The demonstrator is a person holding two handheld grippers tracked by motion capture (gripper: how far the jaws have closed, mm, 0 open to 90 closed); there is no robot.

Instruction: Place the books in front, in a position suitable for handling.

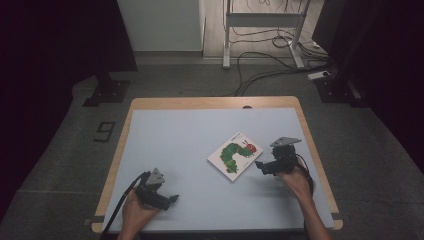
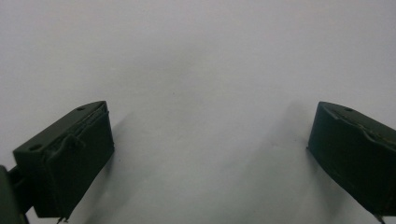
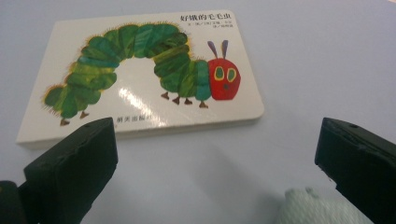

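A white board book (image 1: 235,156) with a green caterpillar on its cover lies flat on the table, right of the middle. My right gripper (image 1: 260,165) sits just right of it, low over the table and pointing at its near edge. In the right gripper view the book (image 3: 140,79) lies just beyond the right gripper (image 3: 215,163), whose jaws are wide open with bare table between them. My left gripper (image 1: 173,198) rests near the table's front left, far from the book. It is open too, and the left gripper (image 2: 210,154) has bare table surface between its jaws.
The table (image 1: 200,130) has a pale blue-grey top with a wooden rim. A pale blurred shape (image 3: 317,207) shows at the bottom of the right gripper view. Beyond the table are a dark floor, cables (image 1: 260,65) and a white stand (image 1: 262,20).
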